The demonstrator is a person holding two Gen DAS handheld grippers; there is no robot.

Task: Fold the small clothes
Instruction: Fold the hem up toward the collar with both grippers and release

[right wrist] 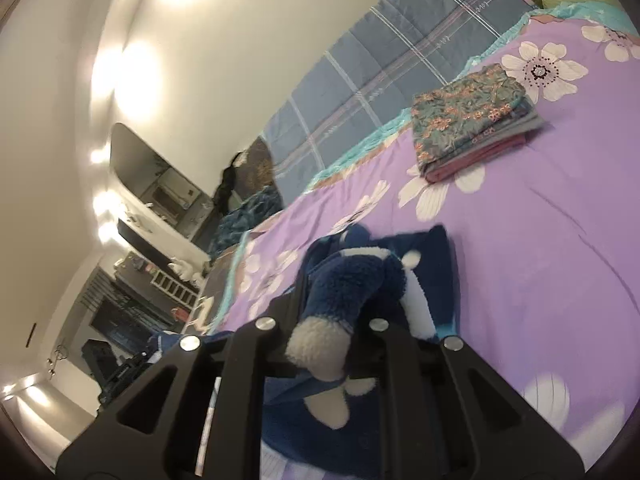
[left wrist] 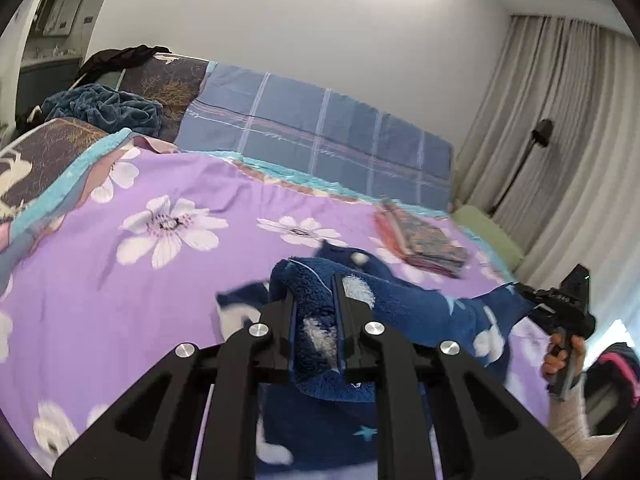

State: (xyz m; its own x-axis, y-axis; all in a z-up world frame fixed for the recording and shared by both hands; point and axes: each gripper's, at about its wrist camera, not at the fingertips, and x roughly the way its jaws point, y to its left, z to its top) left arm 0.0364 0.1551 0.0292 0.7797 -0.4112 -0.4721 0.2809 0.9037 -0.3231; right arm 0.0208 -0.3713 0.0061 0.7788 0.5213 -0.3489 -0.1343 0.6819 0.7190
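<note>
While one stack (right wrist: 476,128) of folded cloth already lies squared up near the far side of the bed (right wrist: 560,240), the blue fleece garment (left wrist: 400,292) is only partway through its fold. It hangs off the bed between the two tools, part of it still trailing on the purple flowered cover, so I would judge this to be the carrying-over stroke of a fold, with laying flat and at least one more fold still to come. Whether other pieces wait their turn I cannot say; a dark blue heap (left wrist: 104,108) sits by the headboard, but it may just be a blanket.

The left hand-held gripper (left wrist: 316,304) is clenched on a thick bunch of the fleece, which bulges up and out between its nearly closed jaws. The right hand-held gripper (right wrist: 340,320) is likewise clamped on the garment, a white fuzzy patch squeezed out toward the camera between its fingers. From the left view the right tool shows at the far end of the stretched fleece, held by a hand (left wrist: 560,360) at the bed's edge. The blur suggests both are on the move.
</note>
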